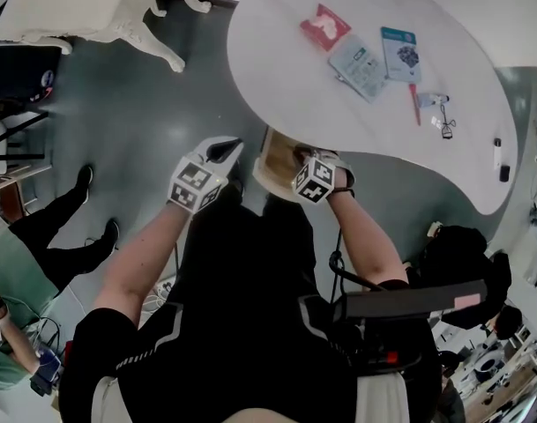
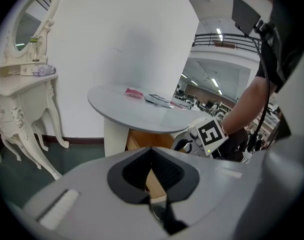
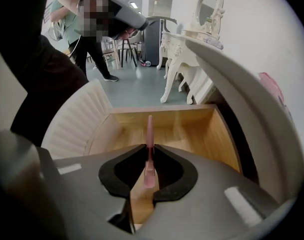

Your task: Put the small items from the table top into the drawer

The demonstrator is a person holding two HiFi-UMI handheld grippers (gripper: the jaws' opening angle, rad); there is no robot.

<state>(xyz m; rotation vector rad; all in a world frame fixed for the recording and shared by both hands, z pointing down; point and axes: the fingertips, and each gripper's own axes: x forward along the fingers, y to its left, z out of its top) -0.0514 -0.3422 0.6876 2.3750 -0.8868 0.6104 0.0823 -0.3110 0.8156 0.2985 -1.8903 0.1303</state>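
Open drawer (image 3: 184,116) free from above, table top (image 3: 241,99) overhanging its inner end.

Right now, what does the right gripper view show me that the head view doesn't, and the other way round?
Only the right gripper view: the right gripper shut on a thin pink item, pointing into the drawer. Only the head view: a red packet, two cards and a red pen lying on the table. Both: the open wooden drawer under the white table's edge.
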